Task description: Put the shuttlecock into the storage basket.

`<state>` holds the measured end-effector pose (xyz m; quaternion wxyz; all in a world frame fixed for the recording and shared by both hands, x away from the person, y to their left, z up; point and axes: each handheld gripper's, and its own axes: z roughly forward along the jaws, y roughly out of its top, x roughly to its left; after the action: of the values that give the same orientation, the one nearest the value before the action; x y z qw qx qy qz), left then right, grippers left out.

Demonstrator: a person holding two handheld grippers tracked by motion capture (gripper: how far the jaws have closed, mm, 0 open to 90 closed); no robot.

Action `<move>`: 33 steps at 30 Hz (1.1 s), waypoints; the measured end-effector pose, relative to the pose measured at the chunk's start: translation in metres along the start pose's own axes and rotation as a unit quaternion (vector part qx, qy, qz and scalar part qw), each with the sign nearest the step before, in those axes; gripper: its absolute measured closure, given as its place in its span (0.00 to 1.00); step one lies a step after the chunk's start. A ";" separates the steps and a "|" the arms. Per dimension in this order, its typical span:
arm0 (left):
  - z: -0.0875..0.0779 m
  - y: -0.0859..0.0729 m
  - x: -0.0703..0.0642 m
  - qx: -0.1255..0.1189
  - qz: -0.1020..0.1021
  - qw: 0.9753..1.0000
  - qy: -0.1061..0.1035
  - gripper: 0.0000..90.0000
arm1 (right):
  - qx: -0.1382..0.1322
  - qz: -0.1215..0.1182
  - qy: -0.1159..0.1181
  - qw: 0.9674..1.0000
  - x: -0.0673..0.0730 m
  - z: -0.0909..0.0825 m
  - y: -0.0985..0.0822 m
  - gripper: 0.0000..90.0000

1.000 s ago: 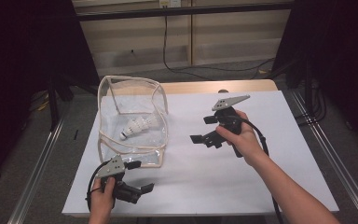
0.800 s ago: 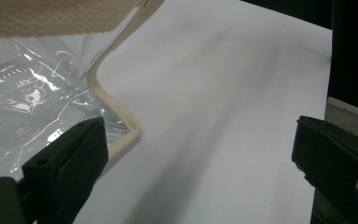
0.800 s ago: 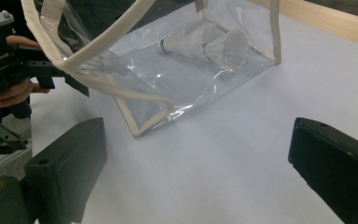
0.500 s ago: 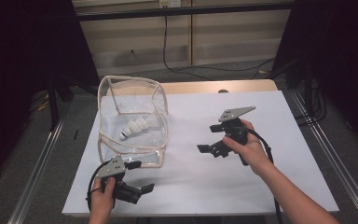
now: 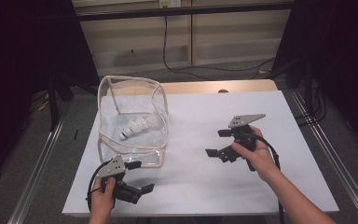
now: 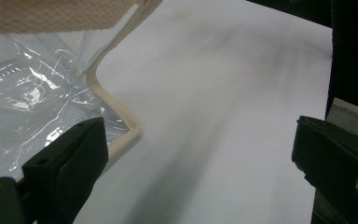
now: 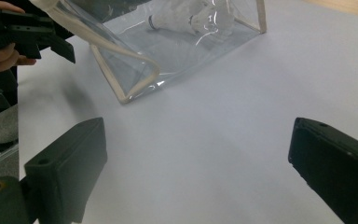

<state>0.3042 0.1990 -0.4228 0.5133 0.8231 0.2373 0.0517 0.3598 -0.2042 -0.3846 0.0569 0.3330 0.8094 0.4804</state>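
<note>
The clear bag point(image 5: 133, 123) is sitting at centre left of the high view, just above the left gripper point(image 5: 137, 179), well left of the right gripper point(image 5: 216, 144). Both jaws are gaping empty. Glare is blurring the shuttlecock point(image 5: 137, 127) inside.

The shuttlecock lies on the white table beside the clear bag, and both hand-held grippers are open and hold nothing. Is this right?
Not quite. The shuttlecock lies inside the clear bag, not beside it; the high view shows this. The rest stands: the left hand-held gripper and the right hand-held gripper are both open and hold nothing.
</note>
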 end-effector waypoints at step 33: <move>0.002 0.000 0.000 0.000 0.001 1.000 -0.002 0.04 | -0.004 0.027 -0.017 0.999 -0.015 -0.025 -0.059 0.05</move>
<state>0.3047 0.1972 -0.4233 0.5135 0.8236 0.2354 0.0503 0.3324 -0.2507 -0.4225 0.0589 0.3630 0.7969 0.4792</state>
